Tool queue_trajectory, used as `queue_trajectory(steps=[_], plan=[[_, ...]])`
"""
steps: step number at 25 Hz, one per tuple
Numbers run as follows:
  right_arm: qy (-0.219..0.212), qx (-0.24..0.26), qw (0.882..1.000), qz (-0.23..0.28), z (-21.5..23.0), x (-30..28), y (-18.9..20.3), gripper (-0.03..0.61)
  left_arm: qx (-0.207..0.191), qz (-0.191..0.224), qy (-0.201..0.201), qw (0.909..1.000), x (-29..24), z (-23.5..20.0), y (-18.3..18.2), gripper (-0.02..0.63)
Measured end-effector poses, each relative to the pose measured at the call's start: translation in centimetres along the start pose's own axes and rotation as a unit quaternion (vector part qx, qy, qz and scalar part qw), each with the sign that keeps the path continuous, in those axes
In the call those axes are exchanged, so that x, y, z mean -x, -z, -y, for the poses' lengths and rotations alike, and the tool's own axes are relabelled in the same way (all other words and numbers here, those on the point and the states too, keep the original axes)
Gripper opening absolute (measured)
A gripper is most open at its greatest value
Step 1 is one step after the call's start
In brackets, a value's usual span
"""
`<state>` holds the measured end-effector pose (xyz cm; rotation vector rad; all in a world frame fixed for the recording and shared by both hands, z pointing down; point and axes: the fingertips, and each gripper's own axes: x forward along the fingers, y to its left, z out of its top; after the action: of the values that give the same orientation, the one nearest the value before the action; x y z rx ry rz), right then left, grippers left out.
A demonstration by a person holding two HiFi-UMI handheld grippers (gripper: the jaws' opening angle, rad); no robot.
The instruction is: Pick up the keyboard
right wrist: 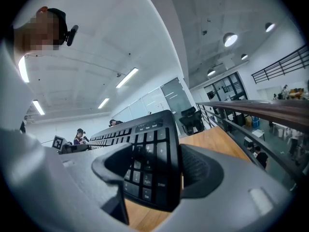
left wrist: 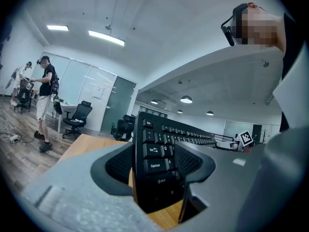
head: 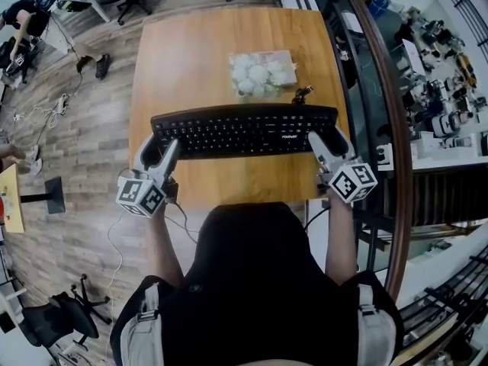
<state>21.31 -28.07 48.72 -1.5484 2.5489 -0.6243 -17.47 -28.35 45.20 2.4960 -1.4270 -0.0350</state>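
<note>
Plainly, the black keyboard [head: 244, 130], stretched across the frame's middle over the smooth wooden table [head: 191, 52] in an open office, looks light, stiff and long, so its short ends suit best, where the left gripper [head: 160, 143] and right gripper [head: 326, 139] each have jaws narrowed onto it.

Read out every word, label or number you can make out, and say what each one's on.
"Esc" – top-left key of the keyboard.
"Tab" – left-edge key.
"Caps Lock" – key below Tab.
"Q", "A" – keys beside those.
"Enter" – key at the keyboard's right end.
Brand mark on the keyboard: too small to read.
Other keys: blurred.
</note>
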Motion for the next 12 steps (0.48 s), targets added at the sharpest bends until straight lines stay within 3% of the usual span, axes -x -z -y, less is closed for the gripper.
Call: queue_trajectory(steps=[8,12], plan=[[-0.008,0.001,1.0,-0.007,1.6,0.8,-1.7,0.299,0.001,0.004,-0.01,0.9999,-0.8,2.2,-0.8,0.27],[-0.011,0.004,1.0,-0.011,0.5,0.0,-0.6,0.298,0.004,0.002,-0.013,0.9999,0.3,0.8,-0.1,0.27]])
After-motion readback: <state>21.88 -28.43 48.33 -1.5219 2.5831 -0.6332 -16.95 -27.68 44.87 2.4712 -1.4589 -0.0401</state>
